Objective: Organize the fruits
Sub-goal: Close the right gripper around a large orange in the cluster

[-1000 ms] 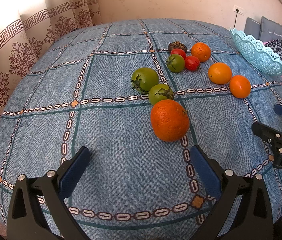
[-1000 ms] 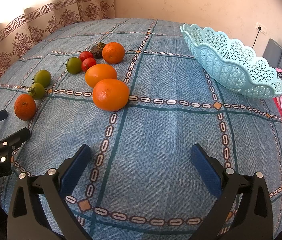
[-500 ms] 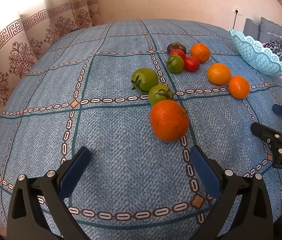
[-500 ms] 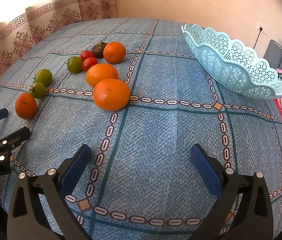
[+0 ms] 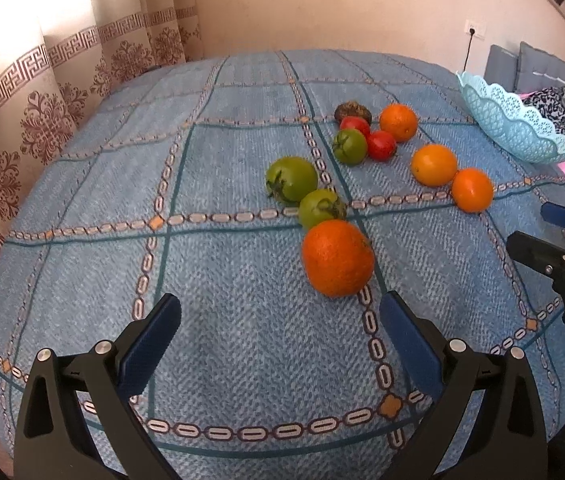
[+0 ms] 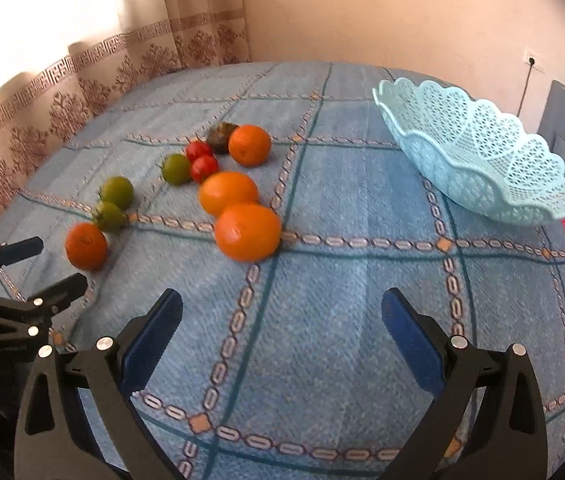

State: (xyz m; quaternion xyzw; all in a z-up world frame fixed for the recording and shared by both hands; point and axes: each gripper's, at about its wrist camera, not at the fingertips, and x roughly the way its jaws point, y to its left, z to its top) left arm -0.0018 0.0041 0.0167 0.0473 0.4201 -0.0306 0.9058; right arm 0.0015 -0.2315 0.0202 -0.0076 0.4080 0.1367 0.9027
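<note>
Left gripper [image 5: 280, 320] gapes wide and empty, the nearest orange [image 5: 337, 263] just ahead, right of centre. Right gripper [image 6: 281, 314], equally spread, holds nothing; its closest orange [image 6: 247, 232] sits ahead-left, the lattice basket [image 6: 478, 152] seemingly empty.

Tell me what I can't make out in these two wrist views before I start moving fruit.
- Inside of the light blue lattice plastic basket: both views show its outer wall side-on, so contents can't be told.
- Dark brownish round fruit: partly behind a red tomato in the left wrist view; too small to identify.
- Right gripper: cut off by the left view's edge.
- Left gripper: body cropped at the right view's edge.
</note>
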